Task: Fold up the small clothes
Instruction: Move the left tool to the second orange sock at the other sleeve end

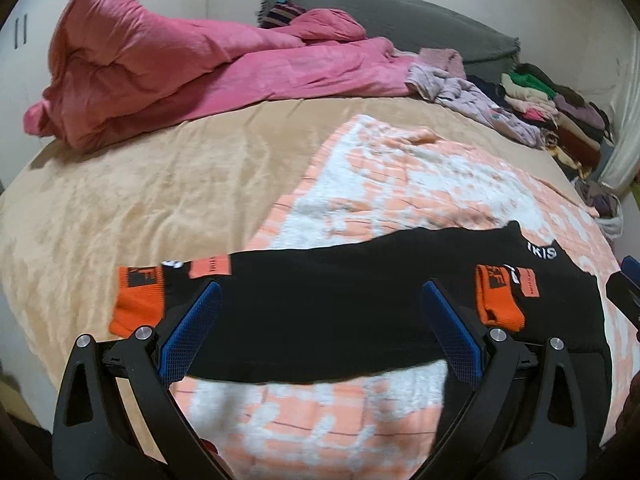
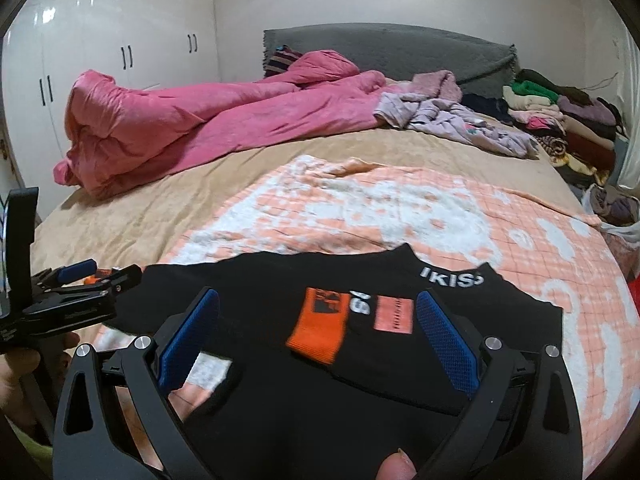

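Observation:
A black sweatshirt with orange cuffs lies flat on a peach-and-white blanket. Its left cuff sticks out to the left; its right cuff is folded onto the body. My left gripper is open and empty just above the shirt's near part. My right gripper is open and empty over the shirt, with the folded orange cuff between its fingers. The left gripper also shows at the left of the right wrist view, near the other sleeve.
A pink duvet is bunched at the far left of the bed. Lilac clothes and a stack of folded clothes lie at the far right. A grey headboard and white wardrobes stand behind.

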`<state>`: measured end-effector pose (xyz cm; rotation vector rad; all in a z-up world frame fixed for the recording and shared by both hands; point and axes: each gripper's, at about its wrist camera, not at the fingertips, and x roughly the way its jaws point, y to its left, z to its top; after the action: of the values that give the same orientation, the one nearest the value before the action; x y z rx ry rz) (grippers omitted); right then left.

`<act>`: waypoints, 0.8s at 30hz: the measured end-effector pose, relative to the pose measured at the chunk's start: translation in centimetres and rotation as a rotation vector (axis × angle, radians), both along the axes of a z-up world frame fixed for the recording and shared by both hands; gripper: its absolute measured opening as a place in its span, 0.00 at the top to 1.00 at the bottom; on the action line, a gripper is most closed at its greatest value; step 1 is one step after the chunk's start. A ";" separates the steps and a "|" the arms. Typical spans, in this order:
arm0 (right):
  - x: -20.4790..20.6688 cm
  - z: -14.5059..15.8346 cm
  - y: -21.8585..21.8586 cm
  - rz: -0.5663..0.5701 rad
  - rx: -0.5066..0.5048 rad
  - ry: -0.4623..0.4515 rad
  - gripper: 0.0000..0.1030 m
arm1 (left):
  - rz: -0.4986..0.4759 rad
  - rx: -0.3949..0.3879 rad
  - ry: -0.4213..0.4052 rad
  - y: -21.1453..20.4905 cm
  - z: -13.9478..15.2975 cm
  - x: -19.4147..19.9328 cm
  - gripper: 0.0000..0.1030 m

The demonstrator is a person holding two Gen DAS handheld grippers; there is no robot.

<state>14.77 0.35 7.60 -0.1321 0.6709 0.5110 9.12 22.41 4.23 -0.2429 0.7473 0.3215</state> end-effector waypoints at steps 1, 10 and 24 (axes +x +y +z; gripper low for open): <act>0.0 0.0 0.3 0.007 0.000 0.002 0.04 | 0.008 0.002 -0.002 0.3 0.0 -0.2 0.09; -0.1 -1.0 4.1 0.060 -0.014 0.026 0.04 | 0.091 -0.007 -0.010 4.2 -0.3 -2.1 0.09; -0.9 -2.7 9.7 0.170 -0.070 0.041 0.04 | 0.292 -0.076 -0.002 11.9 -3.0 -5.7 0.09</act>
<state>13.83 10.01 4.93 -0.2465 0.7217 0.6551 3.37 34.34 1.23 -0.4257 0.7229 0.5701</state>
